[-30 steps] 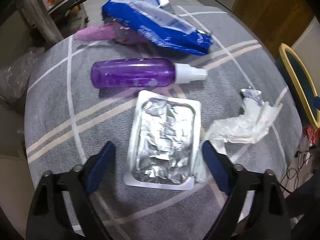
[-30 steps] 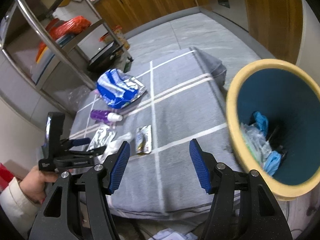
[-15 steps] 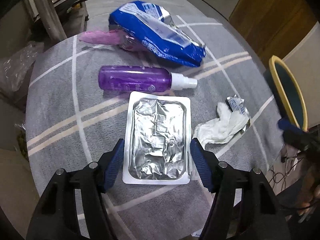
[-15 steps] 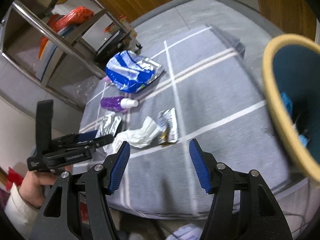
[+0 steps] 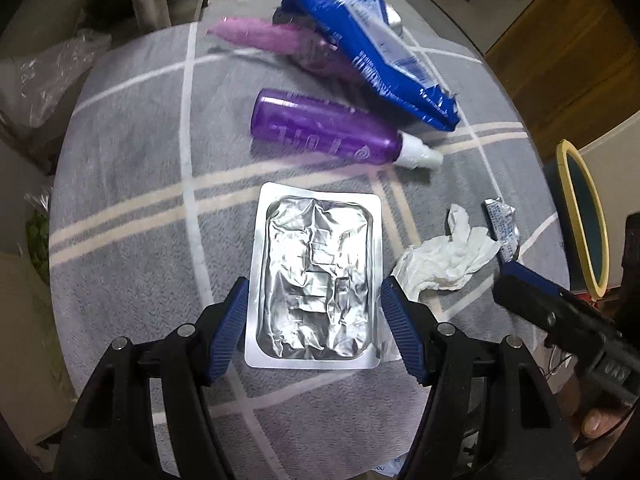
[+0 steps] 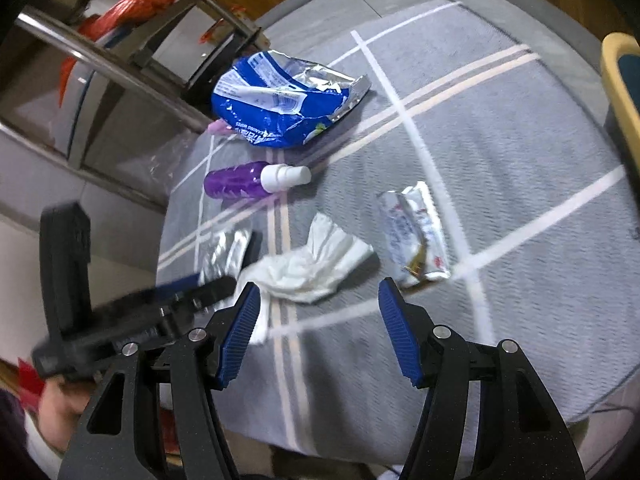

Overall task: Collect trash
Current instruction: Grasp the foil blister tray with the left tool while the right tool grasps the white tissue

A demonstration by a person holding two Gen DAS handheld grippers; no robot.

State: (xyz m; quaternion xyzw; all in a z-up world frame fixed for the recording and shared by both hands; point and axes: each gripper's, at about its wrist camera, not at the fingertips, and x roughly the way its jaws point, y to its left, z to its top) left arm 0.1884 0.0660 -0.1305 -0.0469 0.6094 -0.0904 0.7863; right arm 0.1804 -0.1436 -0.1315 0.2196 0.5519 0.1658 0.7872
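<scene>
- The left gripper (image 5: 314,322) points steeply down over a silver foil blister tray (image 5: 316,276), a flat rectangle with rounded corners, a plain pale rim and a crumpled, shiny raised middle.
- Its blue ribbed jaws stand apart, one on each long side of the tray's near end; the pads sit just beside the tray's edges, and whether they touch it I cannot tell.
- The tray lies flat on a grey cloth with white and cream stripes (image 5: 132,200), which covers the table.
- Beyond the tray a purple spray bottle (image 5: 324,132) with a white nozzle lies on its side.
- Past the bottle a torn blue snack bag (image 5: 372,56) with a silver lining rests partly on a pink wrapper (image 5: 260,36).
- A crumpled white tissue (image 5: 448,260) lies just right of the tray, and a small silver sachet with blue print (image 5: 502,232) touches the tissue's far side.
- The right gripper (image 6: 320,332) hangs over the near part of the cloth with its blue jaws apart and nothing between them.
- In the right wrist view the tissue (image 6: 316,268) lies just ahead of the left finger, and the printed sachet (image 6: 416,232) just ahead of the right finger.
- A bin with a yellow rim and dark teal inside (image 5: 580,216) stands beside the table, well right of the trash.
- A hand (image 6: 60,404) holds the left gripper's black handle at the lower left of the right wrist view.
</scene>
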